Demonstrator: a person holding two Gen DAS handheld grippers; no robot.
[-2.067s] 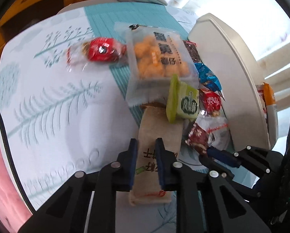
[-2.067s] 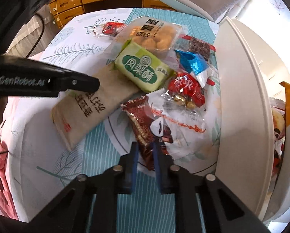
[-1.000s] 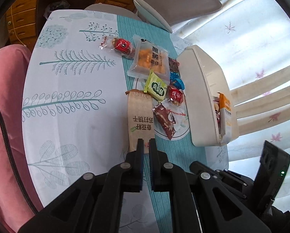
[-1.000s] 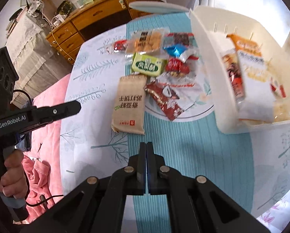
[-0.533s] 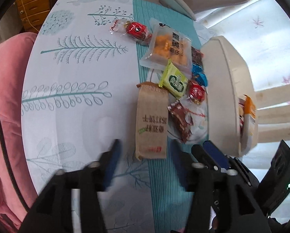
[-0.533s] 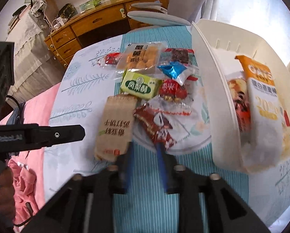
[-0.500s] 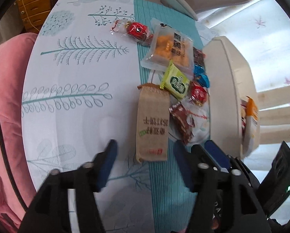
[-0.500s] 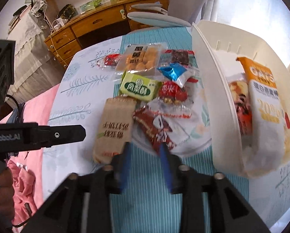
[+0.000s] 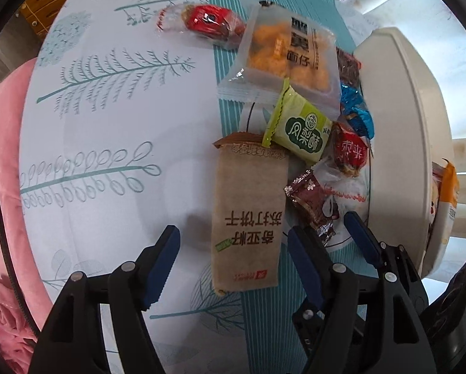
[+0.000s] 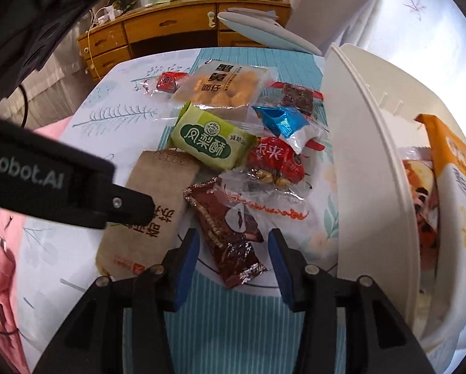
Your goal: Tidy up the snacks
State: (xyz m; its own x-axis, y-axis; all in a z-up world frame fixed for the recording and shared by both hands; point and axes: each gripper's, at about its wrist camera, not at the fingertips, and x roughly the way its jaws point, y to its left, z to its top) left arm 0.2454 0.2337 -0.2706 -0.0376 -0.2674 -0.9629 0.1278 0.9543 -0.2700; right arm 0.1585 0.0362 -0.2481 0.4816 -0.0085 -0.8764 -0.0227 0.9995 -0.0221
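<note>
A brown paper biscuit packet point(image 9: 248, 212) lies flat on the tablecloth, its near end between the fingers of my left gripper point(image 9: 233, 249). The jaws are opening and the pads stand clear of its sides. Beside it a dark brown foil snack point(image 10: 229, 227) lies between the fingers of my right gripper point(image 10: 234, 255), whose jaws are also opening without touching it. A green packet point(image 10: 208, 143), a clear bag of yellow puffs point(image 10: 223, 87), a red date packet point(image 10: 273, 159) and a blue wrapper point(image 10: 282, 121) lie behind. The white basket point(image 10: 367, 168) stands on the right.
An orange-topped bag point(image 10: 451, 155) and other packets stand inside the basket. A red wrapped sweet point(image 9: 208, 21) lies apart at the far side. The round table's edge point(image 9: 36, 233) curves along the left, with pink cloth point(image 9: 2, 124) beyond. A wooden desk point(image 10: 170, 28) stands behind the table.
Both grippers were shut a second ago and now stand open. Both have come down and closer to the snacks, the left over the brown packet, the right over the dark foil snack.
</note>
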